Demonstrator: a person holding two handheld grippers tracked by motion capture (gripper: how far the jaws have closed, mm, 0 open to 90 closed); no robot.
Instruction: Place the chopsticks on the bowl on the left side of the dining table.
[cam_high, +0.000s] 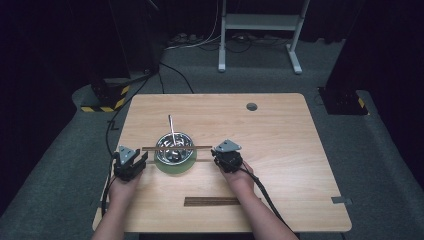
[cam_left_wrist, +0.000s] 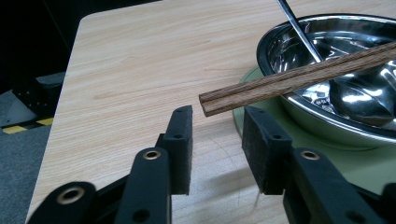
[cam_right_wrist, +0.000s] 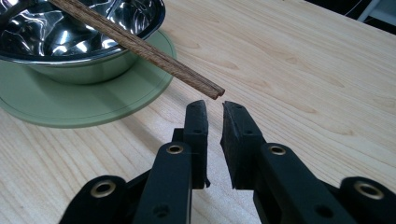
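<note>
Chopsticks laid across the bowl, a gripper at each end

The chopsticks (cam_high: 176, 147) rest across the rim of the steel bowl (cam_high: 174, 148), which sits on a green plate (cam_high: 175, 166) left of the tabletop's (cam_high: 280, 150) middle. The left gripper (cam_left_wrist: 215, 135) has its jaws apart and empty just short of one tip; the right gripper (cam_right_wrist: 214, 123), jaws nearly together, holds nothing just short of the other.

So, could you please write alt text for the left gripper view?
A pair of wooden chopsticks rests across a steel bowl, one end jutting above the left gripper, whose fingers stand apart. A spoon leans inside; a green plate sits underneath.
</note>
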